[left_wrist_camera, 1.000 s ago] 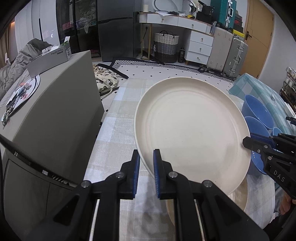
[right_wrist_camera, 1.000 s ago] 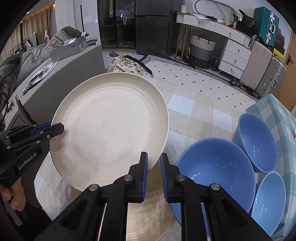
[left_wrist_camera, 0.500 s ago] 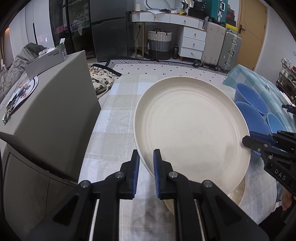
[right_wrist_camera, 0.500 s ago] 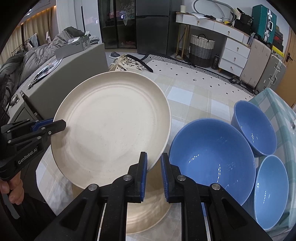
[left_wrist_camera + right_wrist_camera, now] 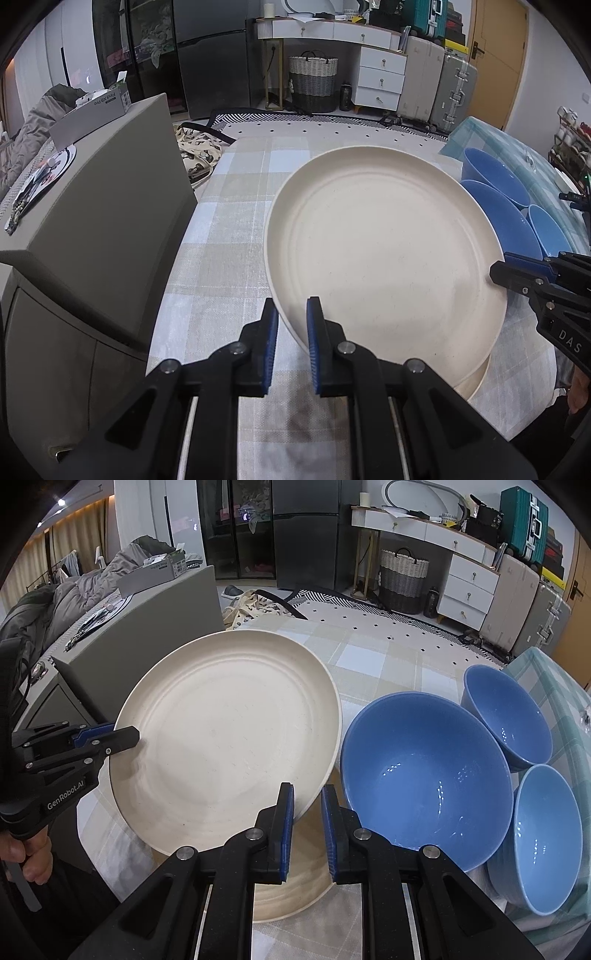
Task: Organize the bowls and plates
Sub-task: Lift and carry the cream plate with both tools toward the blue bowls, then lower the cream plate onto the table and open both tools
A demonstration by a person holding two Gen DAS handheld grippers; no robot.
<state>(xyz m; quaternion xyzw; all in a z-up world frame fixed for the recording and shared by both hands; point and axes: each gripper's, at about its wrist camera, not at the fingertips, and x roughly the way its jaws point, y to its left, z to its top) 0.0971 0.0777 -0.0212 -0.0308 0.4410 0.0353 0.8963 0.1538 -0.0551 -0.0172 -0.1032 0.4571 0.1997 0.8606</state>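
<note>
A large cream plate (image 5: 384, 254) (image 5: 229, 738) is held tilted just above a second cream plate (image 5: 295, 890) (image 5: 474, 380) lying on the checked tablecloth. My left gripper (image 5: 291, 321) is shut on the upper plate's near-left rim; it also shows in the right wrist view (image 5: 125, 736). My right gripper (image 5: 307, 805) is shut on the plate's opposite rim; it also shows in the left wrist view (image 5: 502, 273). A big blue bowl (image 5: 424, 775) and two smaller blue bowls (image 5: 506, 712) (image 5: 543, 834) stand right of the plates.
A grey cabinet (image 5: 99, 206) stands close on the left of the table, with a box (image 5: 92, 110) and papers on top. The tablecloth (image 5: 229, 229) runs to the far table edge. A teal checked cloth (image 5: 576, 720) lies right of the bowls.
Both grippers have lowered the upper plate closer to the plate lying under it. The bowls have not moved.
</note>
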